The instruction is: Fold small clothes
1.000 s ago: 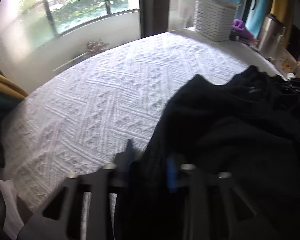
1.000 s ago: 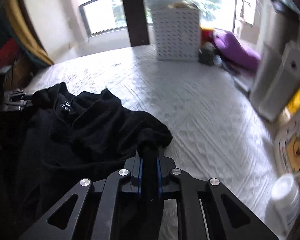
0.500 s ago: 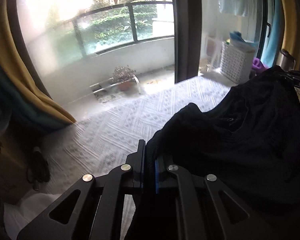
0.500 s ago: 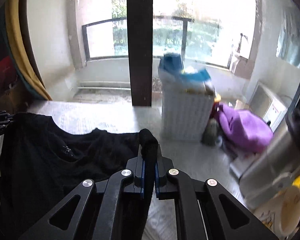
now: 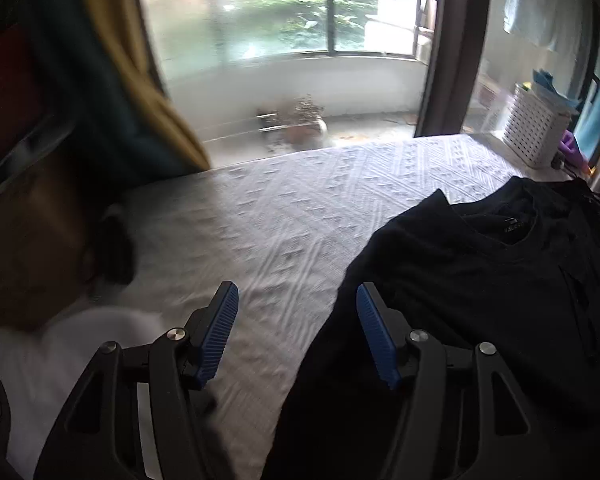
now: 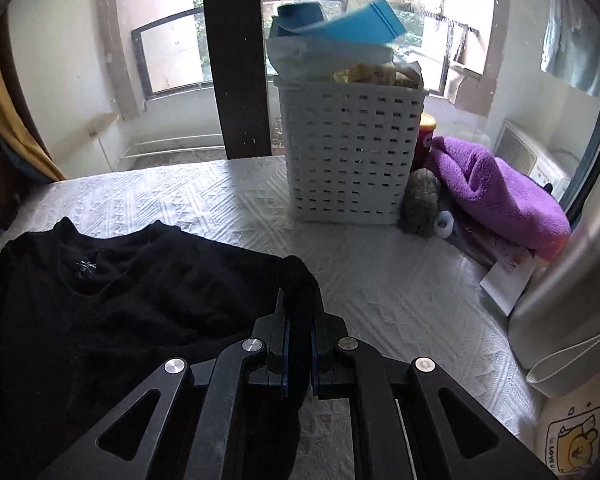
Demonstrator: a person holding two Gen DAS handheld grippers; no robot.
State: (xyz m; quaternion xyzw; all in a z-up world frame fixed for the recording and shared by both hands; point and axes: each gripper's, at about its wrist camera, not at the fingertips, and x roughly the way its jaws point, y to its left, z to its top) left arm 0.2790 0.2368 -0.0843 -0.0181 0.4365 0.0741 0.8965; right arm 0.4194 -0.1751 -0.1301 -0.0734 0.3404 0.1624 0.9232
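Note:
A black T-shirt [image 5: 500, 280] lies spread on the white textured bedspread [image 5: 292, 208], collar toward the window. In the left wrist view my left gripper [image 5: 296, 312] has its jaws opening, blue pads apart, nothing between them; the shirt's edge lies just behind the right finger. In the right wrist view the same black T-shirt [image 6: 120, 292] lies to the left, and my right gripper [image 6: 298, 304] is shut on a bunched corner of it, the cloth sticking up between the fingers.
A white perforated basket [image 6: 348, 152] stuffed with papers stands at the bed's far side, beside a purple towel [image 6: 496, 196] and a small grey object [image 6: 422, 200]. A grey cylinder [image 6: 568, 280] stands at the right. Yellow curtain [image 5: 156, 92] hangs left of the balcony window.
The left gripper has let go of the shirt and its jaws have opened. Both grippers moved across the bed, and the shirt now lies flatter. The right gripper still holds its corner.

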